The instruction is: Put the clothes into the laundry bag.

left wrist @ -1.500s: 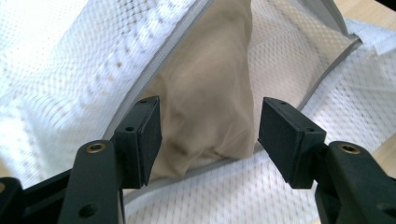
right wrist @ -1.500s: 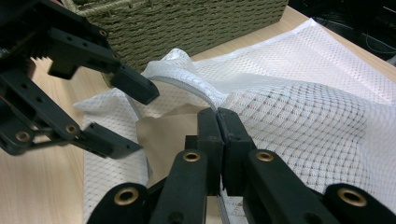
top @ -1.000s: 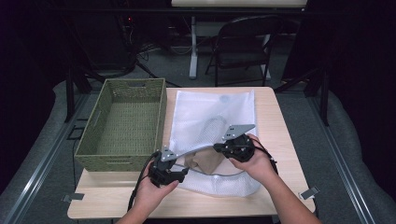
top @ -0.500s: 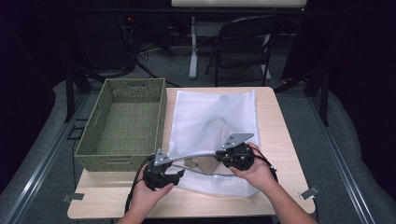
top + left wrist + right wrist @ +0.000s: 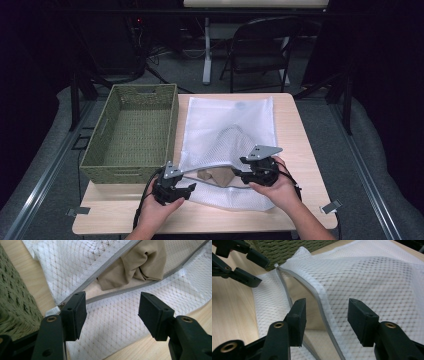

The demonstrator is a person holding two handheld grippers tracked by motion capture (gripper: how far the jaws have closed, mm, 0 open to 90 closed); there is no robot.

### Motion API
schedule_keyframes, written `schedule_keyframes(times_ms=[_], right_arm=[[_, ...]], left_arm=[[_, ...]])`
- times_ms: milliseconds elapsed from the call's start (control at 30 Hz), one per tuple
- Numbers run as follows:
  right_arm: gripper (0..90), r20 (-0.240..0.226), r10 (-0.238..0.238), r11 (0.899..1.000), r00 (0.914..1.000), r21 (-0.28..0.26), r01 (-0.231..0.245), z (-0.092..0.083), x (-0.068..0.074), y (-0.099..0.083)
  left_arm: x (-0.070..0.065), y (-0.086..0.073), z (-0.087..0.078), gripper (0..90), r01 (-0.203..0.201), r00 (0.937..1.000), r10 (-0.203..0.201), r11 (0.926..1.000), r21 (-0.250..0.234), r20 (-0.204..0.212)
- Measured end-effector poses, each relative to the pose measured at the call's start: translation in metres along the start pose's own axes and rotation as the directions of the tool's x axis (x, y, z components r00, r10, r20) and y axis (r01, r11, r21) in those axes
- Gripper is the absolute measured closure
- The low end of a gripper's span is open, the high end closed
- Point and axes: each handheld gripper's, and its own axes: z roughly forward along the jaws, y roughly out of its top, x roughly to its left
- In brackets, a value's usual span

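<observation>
Low in the high view, just right of centre, the right gripper (image 5: 250, 172) stands with its jaws apart; they have just been opening, and in the right gripper view the upper zipper edge of the white mesh laundry bag (image 5: 372, 280) runs between the pads with neither pressing on it. At lower left of centre, the left gripper (image 5: 172, 186) is likewise released: in the left gripper view its pads (image 5: 75, 312) hover over the bag's lower flap near the zipper's closed end, gripping nothing.

Judging from this, the bag is unzipped and its mouth gapes toward the bottom of the frame, while the tan garment (image 5: 216, 176) sits only partly out at the opening. Pulling it free, and perhaps moving it to the green woven basket (image 5: 100, 150) at the left, seems to remain.

Lying flat on the wooden table (image 5: 300, 145) mid-frame, the bag is thin, see-through netting with a grey zipper (image 5: 120, 291); the cloth is soft, crumpled and folded.
</observation>
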Motion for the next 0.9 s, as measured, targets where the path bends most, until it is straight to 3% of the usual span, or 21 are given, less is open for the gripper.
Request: schedule_keyframes(times_ms=[233,667,900], right_arm=[[43.2,0.042,0.027,1.000,0.9987,-0.017,-0.027,-0.009,-0.006,-0.012],[41.1,0.100,0.091,0.996,0.9908,0.007,-0.092,-0.024,-0.015,-0.045],[43.4,0.120,0.127,0.992,0.9846,0.005,-0.128,-0.034,-0.015,-0.061]], left_arm=[[0.000,-0.001,0.002,39.2,-0.007,1.0000,0.007,1.0000,0.003,0.002],[-0.001,0.004,0.004,40.6,-0.029,0.9996,0.030,0.9995,-0.009,0.004],[0.001,0.009,0.003,46.3,-0.014,0.9992,0.014,0.9999,-0.002,0.037]])
